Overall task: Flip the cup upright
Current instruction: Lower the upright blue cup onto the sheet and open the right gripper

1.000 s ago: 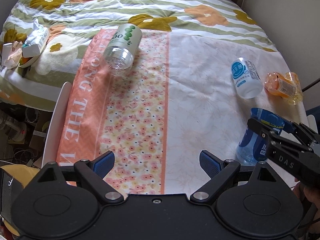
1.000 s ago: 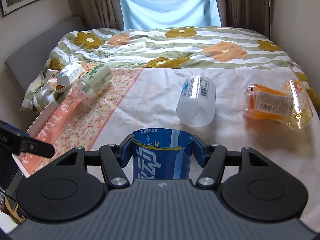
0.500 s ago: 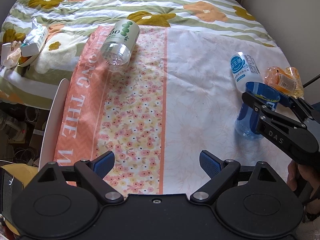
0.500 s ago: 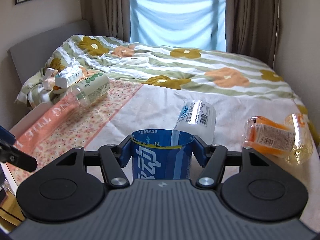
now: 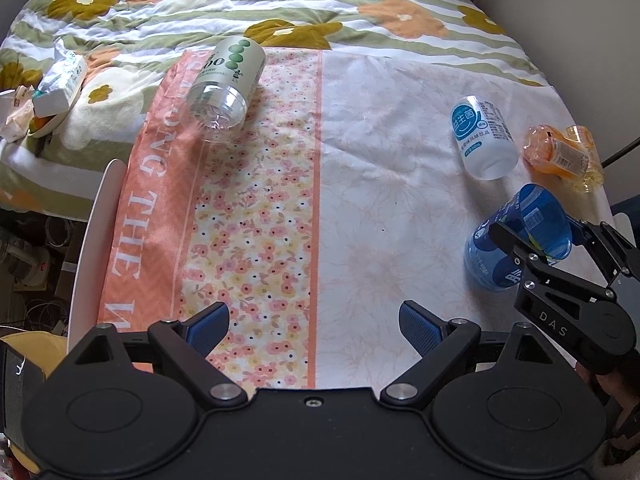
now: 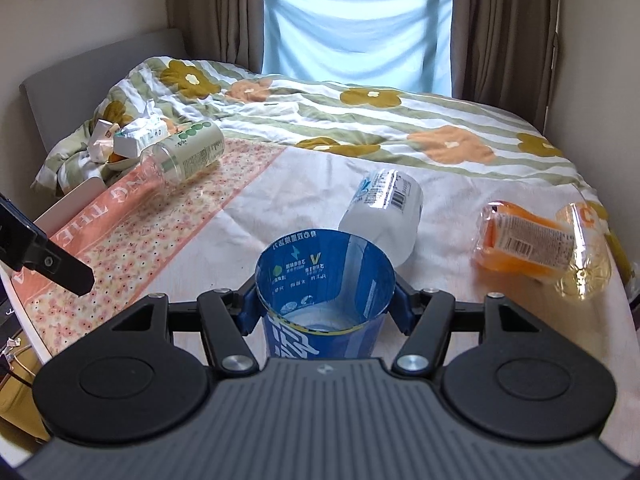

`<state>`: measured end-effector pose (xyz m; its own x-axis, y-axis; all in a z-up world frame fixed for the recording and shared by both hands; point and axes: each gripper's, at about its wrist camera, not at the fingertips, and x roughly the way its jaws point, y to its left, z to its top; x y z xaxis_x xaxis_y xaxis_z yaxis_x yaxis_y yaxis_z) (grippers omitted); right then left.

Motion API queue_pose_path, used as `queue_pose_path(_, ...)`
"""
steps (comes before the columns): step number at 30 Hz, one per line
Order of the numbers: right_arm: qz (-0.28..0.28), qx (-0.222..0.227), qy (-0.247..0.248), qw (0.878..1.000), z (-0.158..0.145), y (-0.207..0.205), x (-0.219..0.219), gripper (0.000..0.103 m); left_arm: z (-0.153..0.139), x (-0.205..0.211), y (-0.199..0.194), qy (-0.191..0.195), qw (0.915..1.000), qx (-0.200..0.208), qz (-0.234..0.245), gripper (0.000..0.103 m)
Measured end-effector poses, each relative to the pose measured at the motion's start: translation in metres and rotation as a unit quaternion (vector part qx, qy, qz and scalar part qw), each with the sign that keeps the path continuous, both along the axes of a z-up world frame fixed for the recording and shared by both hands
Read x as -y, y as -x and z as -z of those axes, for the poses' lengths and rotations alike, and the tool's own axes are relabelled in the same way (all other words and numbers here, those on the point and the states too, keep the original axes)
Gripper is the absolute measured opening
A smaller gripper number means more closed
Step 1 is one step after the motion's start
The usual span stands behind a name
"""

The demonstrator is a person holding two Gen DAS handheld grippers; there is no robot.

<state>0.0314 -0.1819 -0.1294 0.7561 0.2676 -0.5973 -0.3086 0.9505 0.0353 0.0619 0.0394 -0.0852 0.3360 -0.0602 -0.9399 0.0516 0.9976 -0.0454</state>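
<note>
A blue cut-bottle cup (image 6: 324,300) stands mouth up on the table, tilted a little, between the fingers of my right gripper (image 6: 325,307), which is shut on it. In the left wrist view the same cup (image 5: 516,240) is at the right with the right gripper (image 5: 540,240) around it. My left gripper (image 5: 314,326) is open and empty above the floral cloth. A green-dotted clear cup (image 5: 224,80) lies on its side at the far left; it also shows in the right wrist view (image 6: 184,156).
A white-and-blue cup (image 5: 484,138) and orange cups (image 5: 564,156) lie on their sides at the right, also in the right wrist view (image 6: 384,212) (image 6: 536,244). The table's white rim (image 5: 92,232) runs along the left. Tissue and boxes (image 5: 48,88) sit on the bedding.
My right gripper has tipped the blue cup so its open mouth shows more from above and has brought it down nearer the table. The left gripper has stayed open and almost still.
</note>
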Motion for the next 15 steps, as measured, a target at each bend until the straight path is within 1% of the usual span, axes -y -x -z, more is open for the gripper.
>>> queue_pose_path(2,0.0,-0.002,-0.002,1.0,0.0,0.0,0.0,0.08,0.0,0.0,0.001,0.0,1.0,0.001,-0.001,0.094)
queue_pose_path(4,0.003,0.003,-0.002,1.0,-0.002,0.002,0.0,0.091,-0.001,0.0,0.002,-0.001,1.0,0.002,-0.001,0.094)
queue_pose_path(5,0.003,0.008,-0.002,1.0,-0.003,0.003,0.0,0.094,-0.002,0.0,0.002,-0.001,1.0,0.003,-0.002,0.094)
queue_pose_path(6,0.003,0.012,-0.003,1.0,-0.006,0.005,0.001,0.099,-0.002,0.0,0.003,-0.001,1.0,0.004,-0.002,0.094)
queue_pose_path(8,0.003,0.016,-0.008,1.0,-0.01,0.006,0.002,0.1,-0.004,-0.001,0.003,-0.001,1.0,0.006,-0.004,0.094)
queue_pose_path(11,0.01,0.01,-0.017,1.0,-0.02,0.006,0.005,0.1,-0.01,0.0,0.005,-0.001,0.9999,0.012,-0.005,0.094)
queue_pose_path(15,0.031,-0.002,-0.033,0.999,-0.048,0.006,0.014,0.1,-0.027,0.002,0.007,0.003,0.9994,0.033,-0.006,0.094)
